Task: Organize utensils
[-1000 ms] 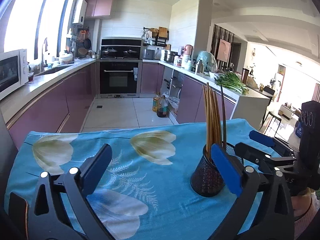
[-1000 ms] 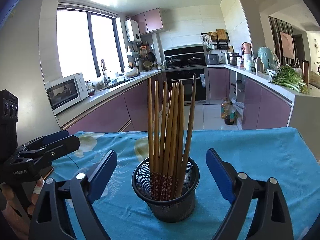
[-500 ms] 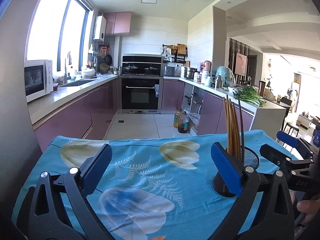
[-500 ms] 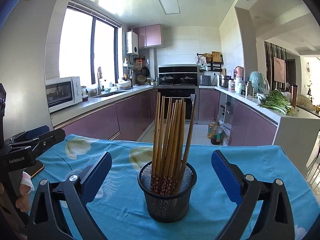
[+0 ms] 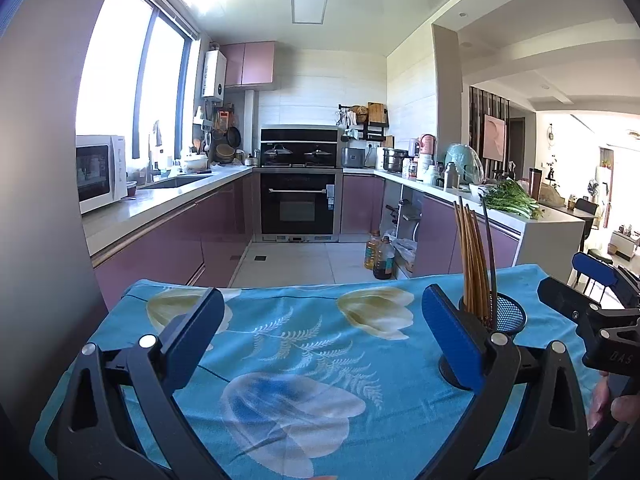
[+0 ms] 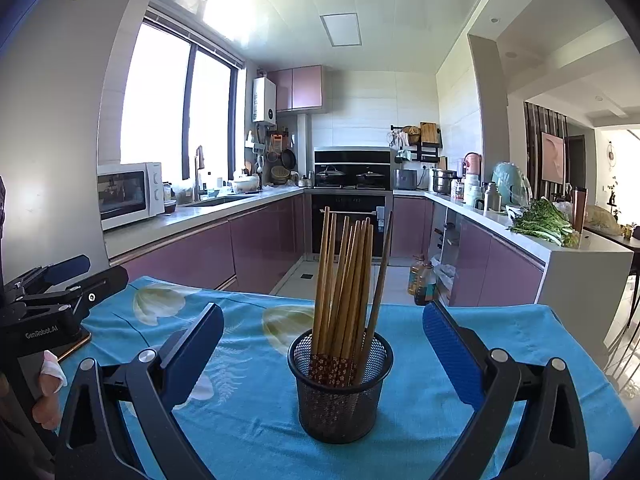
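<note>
Right now I've got the black mesh holder (image 6: 339, 386) dead centre in my right wrist view, standing upright on the desk (image 6: 500, 332) with its blue flowered cloth, and a bundle of wooden chopsticks (image 6: 344, 280) stands in it, patterned ends down, leaning slightly, one darker stick tilted off to the right side of the cup. My right gripper (image 6: 323, 354) has its jaws wide apart, blue pads on either side of the holder, touching nothing; the holder sits between and just beyond them. Over in the left wrist view, the left gripper (image 5: 318, 330) is the same story: jaws spread apart, nothing between them but bare cloth with the pale tulip print. From there I see the holder off to the right, partly hidden behind the right-hand blue pad (image 5: 450, 340), chopsticks poking up above it. Each gripper shows in the other's camera: the right one at the right edge of the left view, a hand (image 5: 612, 408) gripping beneath it, and the left one at the left edge of the right view, with fingers (image 6: 48, 392) below it. Behind the desk runs the kitchen: a microwave (image 6: 130, 194) on the left worktop, an oven (image 6: 350, 216) at the far end, greens (image 6: 544, 220) on the right worktop.
</note>
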`<state>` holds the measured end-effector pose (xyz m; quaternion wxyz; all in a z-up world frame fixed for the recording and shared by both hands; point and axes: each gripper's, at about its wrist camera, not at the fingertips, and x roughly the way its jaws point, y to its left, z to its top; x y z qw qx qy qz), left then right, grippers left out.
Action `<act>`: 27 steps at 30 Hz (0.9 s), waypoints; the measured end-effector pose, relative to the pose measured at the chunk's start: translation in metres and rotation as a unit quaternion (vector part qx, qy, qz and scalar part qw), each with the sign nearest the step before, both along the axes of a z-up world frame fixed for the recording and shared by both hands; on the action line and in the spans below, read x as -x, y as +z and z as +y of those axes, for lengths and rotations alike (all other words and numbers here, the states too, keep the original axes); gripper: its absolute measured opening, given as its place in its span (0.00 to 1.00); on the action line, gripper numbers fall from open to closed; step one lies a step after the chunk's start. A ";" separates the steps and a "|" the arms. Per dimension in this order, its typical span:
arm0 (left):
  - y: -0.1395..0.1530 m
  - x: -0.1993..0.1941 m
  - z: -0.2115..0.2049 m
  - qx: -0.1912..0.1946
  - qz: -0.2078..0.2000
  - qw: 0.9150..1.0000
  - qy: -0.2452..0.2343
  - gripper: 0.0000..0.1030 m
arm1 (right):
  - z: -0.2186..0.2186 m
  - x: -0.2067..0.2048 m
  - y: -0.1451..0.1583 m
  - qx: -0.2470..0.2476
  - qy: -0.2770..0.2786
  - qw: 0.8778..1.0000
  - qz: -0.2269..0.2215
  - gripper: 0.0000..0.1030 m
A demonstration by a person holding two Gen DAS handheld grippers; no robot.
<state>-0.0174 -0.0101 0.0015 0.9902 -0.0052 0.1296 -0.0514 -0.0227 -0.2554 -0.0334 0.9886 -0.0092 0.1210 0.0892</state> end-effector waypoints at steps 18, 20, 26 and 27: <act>0.005 0.015 -0.002 -0.005 -0.017 1.000 0.007 0.95 | 0.003 0.010 0.004 0.002 -0.005 1.000 -0.013 0.94; 0.005 0.015 -0.002 -0.004 -0.016 1.000 0.006 0.95 | 0.004 0.011 0.006 0.002 -0.004 1.000 -0.013 0.94; 0.005 0.017 -0.002 -0.004 -0.017 1.000 0.009 0.95 | 0.005 0.012 0.006 0.003 -0.004 1.000 -0.014 0.94; 0.006 0.017 -0.002 -0.005 -0.018 1.000 0.009 0.95 | 0.005 0.011 0.007 0.003 -0.004 1.000 -0.014 0.94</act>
